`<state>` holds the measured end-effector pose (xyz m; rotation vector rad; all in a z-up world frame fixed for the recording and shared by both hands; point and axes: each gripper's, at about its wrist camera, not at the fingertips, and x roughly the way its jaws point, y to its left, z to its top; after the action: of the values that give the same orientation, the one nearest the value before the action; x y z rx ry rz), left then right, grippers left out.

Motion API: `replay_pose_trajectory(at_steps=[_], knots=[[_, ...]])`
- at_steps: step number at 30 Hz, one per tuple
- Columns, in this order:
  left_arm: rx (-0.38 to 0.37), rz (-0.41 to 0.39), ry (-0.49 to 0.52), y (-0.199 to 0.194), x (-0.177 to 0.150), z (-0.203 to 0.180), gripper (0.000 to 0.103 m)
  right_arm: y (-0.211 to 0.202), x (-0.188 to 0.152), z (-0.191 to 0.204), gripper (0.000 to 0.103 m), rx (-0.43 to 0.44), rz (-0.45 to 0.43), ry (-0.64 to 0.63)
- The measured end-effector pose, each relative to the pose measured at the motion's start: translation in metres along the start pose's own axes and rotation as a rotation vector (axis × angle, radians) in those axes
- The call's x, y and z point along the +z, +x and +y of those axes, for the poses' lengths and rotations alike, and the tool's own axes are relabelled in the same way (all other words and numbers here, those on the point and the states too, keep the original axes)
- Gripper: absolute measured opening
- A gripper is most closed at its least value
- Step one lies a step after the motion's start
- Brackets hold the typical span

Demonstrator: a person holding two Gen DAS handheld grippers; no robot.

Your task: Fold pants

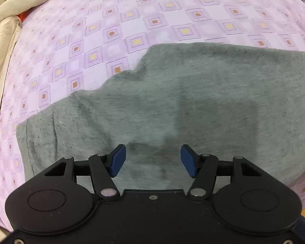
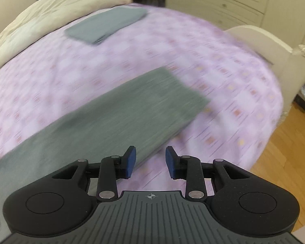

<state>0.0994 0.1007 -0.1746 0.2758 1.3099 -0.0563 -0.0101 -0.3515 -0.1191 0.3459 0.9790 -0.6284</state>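
Note:
Grey-green pants [image 1: 193, 105] lie flat on a purple checked bedspread [image 1: 111, 20]. In the left wrist view their waist end fills the lower middle, and my left gripper [image 1: 153, 160] hovers over it, open and empty. In the right wrist view the pants [image 2: 111, 118] run as one long folded strip from lower left to the leg end at centre right. My right gripper [image 2: 150, 161] is open and empty, above the strip's near edge and the bedspread [image 2: 213, 61]. This view is motion-blurred.
A folded grey garment [image 2: 105, 25] lies at the far side of the bed. A beige duvet [image 2: 30, 20] is bunched at the left, also in the left wrist view [image 1: 2, 40]. A cream footboard [image 2: 274, 57] and wooden floor [image 2: 284, 152] lie at the right.

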Motion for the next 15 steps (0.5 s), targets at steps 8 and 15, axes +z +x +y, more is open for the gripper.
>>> replay_pose_trajectory(at_steps=[8,15], knots=[[-0.004,0.053,-0.057,-0.01,0.003,-0.094,0.064,0.04,0.059,-0.054,0.047,0.057,-0.047,-0.114],[-0.023,0.017,-0.041,-0.023,0.03,-0.188,0.064,0.073,0.098,-0.044,0.049,0.216,-0.048,-0.354]])
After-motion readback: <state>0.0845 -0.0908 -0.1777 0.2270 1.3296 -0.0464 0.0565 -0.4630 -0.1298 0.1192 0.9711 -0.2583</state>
